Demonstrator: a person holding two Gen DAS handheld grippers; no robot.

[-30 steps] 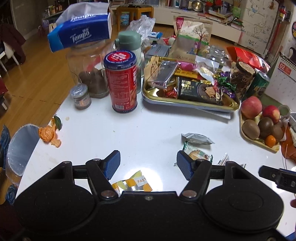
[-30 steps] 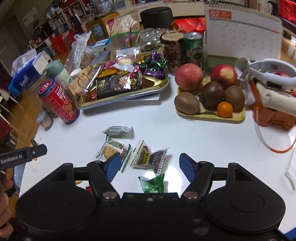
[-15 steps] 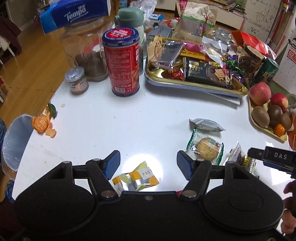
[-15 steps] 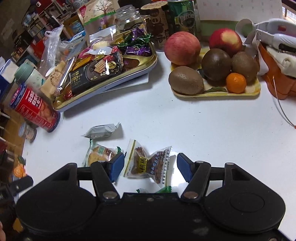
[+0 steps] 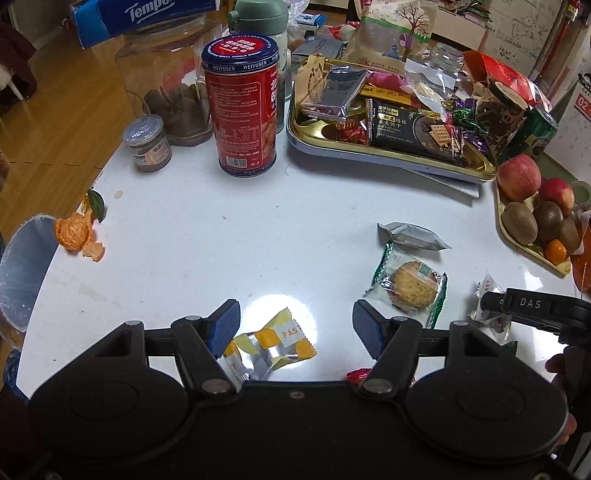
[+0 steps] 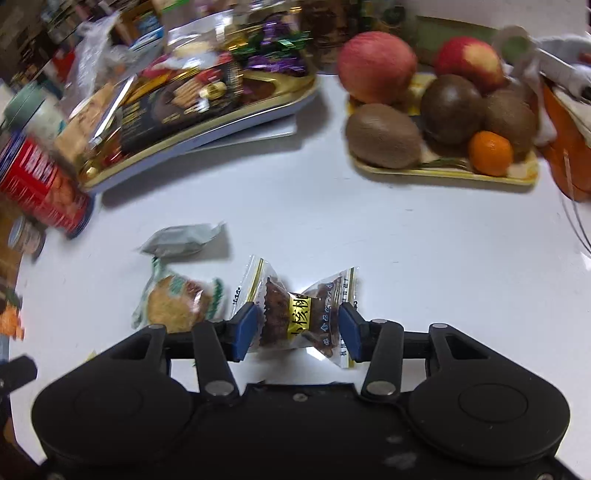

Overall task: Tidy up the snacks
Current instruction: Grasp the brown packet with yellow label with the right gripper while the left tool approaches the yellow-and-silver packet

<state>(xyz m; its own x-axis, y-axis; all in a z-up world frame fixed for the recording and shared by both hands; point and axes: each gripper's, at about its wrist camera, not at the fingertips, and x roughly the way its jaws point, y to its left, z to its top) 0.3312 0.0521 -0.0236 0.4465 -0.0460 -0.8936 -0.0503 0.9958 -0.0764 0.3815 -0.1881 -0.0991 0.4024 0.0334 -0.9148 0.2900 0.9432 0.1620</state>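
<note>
The right gripper (image 6: 297, 326) points steeply down at the white tabletop (image 6: 406, 258), its fingers closing from either side on one clear-wrapped dark snack (image 6: 295, 306) with a yellow band of Chinese characters. The wrapper is pinched at its middle, both pads touch its sides, and its long axis runs left to right across the gap. Just left of it lies one round biscuit in a green-edged clear wrapper (image 6: 177, 304), and a little farther away one grey foil sachet (image 6: 181, 240).

The left gripper (image 5: 295, 328) hangs wide open and holds nothing. One yellow and silver packet (image 5: 273, 347) printed "PAS" lies on the tabletop between its fingers, nearer the left one, its long axis slanting from lower left to upper right. A scrap of red wrapper (image 5: 356, 373) peeks out by the right finger.

Farther off stands one red tin (image 5: 240, 107) whose lid rim reads "WEIYUSEN", with one small grey-lidded jar (image 5: 147, 144) to its left and orange peel (image 5: 75, 232) at the tabletop's edge. Right of the tin, a gold tray (image 5: 388, 157) is heaped with snacks. A yellow fruit plate (image 6: 443, 171) carries two apples, three brown kiwi-like fruits and one small orange. At the back, a blue "Tempo" tissue pack (image 5: 147, 18) rests on a glass jar (image 5: 166, 77).
</note>
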